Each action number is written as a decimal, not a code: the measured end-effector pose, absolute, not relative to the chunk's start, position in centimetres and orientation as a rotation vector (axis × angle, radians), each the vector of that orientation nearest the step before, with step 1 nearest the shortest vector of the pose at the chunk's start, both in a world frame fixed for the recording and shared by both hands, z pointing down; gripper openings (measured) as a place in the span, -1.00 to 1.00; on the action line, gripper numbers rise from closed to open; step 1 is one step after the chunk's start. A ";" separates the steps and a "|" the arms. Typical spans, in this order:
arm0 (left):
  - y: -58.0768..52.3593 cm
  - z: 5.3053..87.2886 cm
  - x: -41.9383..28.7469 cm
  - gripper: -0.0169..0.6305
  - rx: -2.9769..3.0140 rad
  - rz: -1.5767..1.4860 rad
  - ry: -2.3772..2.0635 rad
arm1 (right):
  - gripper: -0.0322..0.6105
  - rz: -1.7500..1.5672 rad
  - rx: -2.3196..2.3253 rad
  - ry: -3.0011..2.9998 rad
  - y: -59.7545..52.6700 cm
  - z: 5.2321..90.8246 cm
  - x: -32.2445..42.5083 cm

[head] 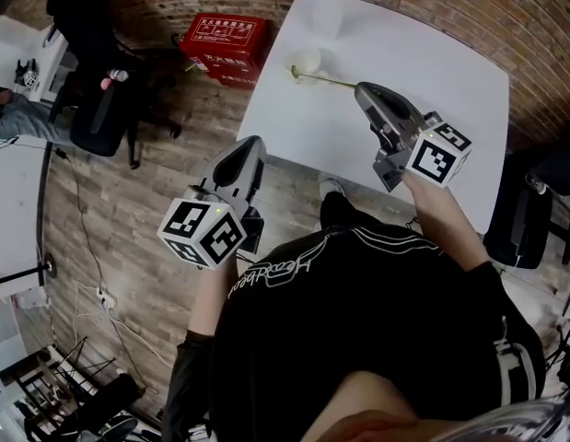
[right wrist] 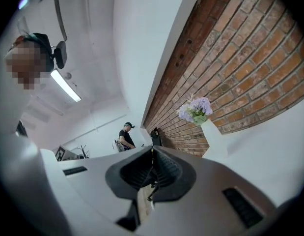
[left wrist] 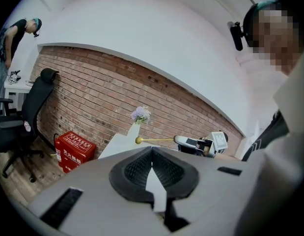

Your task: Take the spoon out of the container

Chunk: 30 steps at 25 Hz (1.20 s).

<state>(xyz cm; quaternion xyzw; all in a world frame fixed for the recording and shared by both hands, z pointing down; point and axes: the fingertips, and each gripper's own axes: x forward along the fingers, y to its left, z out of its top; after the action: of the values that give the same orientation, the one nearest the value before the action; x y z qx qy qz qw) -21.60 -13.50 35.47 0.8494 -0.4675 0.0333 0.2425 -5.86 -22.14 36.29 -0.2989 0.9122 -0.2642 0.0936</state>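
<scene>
The spoon, seemingly light, stiff, slick metal, juts ahead of the right claw, pinched by its handle end; left claw closed, empty.

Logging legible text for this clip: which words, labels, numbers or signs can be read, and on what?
Red box: white label with printed characters, too small and blurred to read.
Black shirt: white script lettering, upside down in the head view, not surely legible.
Marker cubes: black-and-white square patterns only, no words.
Nothing can be quoted with confidence.
</scene>
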 end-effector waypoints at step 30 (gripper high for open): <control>-8.9 32.4 -18.6 -0.93 2.427 0.056 -1.238 | -0.90 -0.707 -0.775 2.696 -14.4 32.1 -4.3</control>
<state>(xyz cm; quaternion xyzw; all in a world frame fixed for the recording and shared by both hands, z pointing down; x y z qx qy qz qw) -18.57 -8.93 32.35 0.8714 -0.4444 0.0200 0.2068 -4.35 -14.40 32.12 -0.2657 0.9248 -0.2424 0.1240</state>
